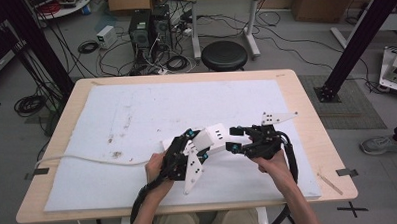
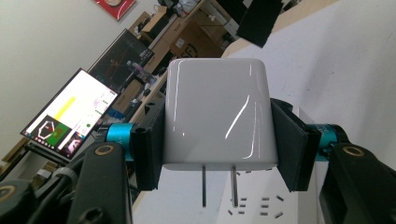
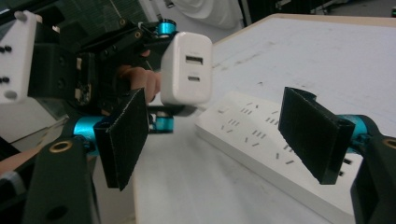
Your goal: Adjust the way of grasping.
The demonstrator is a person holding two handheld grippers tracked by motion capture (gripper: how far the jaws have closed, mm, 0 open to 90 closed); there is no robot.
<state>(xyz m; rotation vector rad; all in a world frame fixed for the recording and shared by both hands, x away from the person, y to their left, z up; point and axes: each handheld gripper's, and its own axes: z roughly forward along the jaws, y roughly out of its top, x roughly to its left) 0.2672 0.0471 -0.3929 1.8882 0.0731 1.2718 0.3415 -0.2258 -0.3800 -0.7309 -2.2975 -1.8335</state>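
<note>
Left gripper [image 2: 217,140] clamps the charger [image 2: 217,116] above the power strip [image 3: 280,154]; right gripper [image 3: 224,140] gapes empty. Next: align prongs with slots.

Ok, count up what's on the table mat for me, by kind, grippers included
White charger: 1
White power strip: 1
White cord: 1
Grippers: 2, the left gripper clamped on the charger, the right gripper with nothing between its pads
Total: 5
</note>
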